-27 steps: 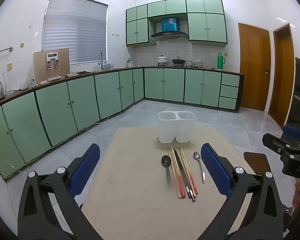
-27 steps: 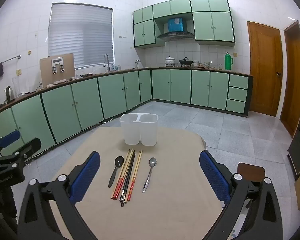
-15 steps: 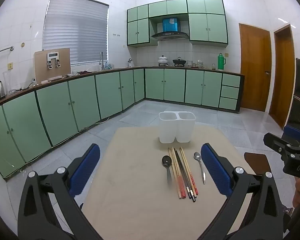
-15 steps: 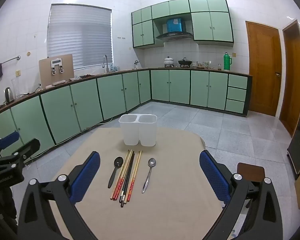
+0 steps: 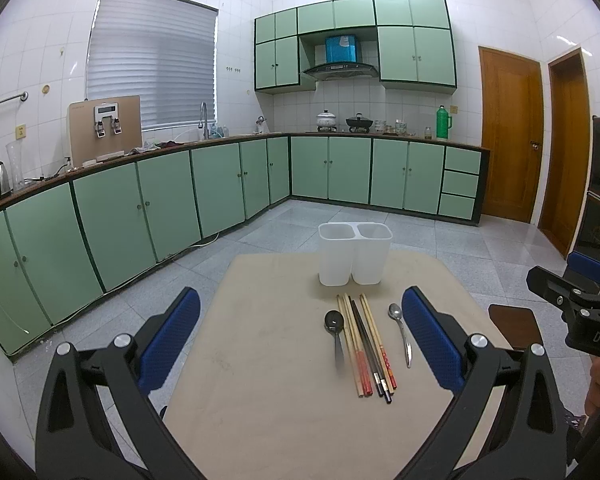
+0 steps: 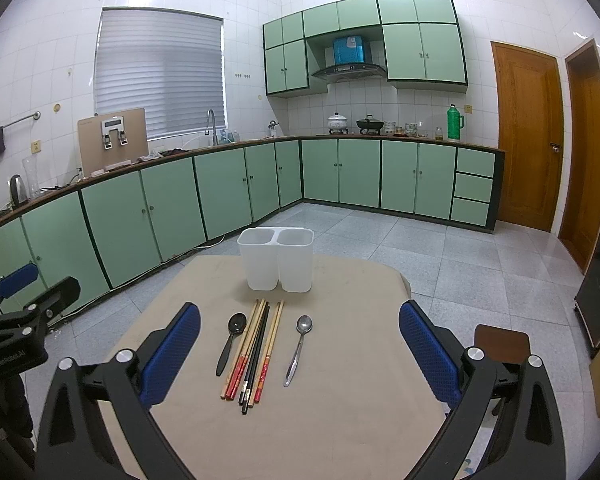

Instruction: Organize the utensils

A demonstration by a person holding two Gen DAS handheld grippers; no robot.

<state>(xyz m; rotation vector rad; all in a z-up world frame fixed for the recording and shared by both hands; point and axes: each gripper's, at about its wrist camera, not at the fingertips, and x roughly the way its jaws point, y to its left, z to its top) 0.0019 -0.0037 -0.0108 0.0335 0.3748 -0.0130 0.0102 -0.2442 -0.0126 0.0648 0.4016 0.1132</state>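
A white two-compartment holder [image 5: 355, 254] [image 6: 277, 259] stands at the far end of a beige table [image 5: 260, 360] [image 6: 360, 380]. In front of it lie a black spoon [image 5: 335, 332] [image 6: 231, 338], a bundle of wooden and black chopsticks [image 5: 366, 346] [image 6: 256, 352] and a metal spoon [image 5: 401, 330] [image 6: 298, 346]. My left gripper [image 5: 300, 334] hovers open above the table's near left, with the utensils just inside its right finger. My right gripper [image 6: 300, 336] is open too, and the utensils lie between its blue pads, farther off.
Green kitchen cabinets [image 5: 220, 184] run along the left and far walls. Two wooden doors [image 6: 528, 136] are on the right. A brown stool [image 6: 500, 344] sits off the table's right edge. The other gripper shows at each view's edge: the right gripper [image 5: 572, 300], the left gripper [image 6: 24, 312].
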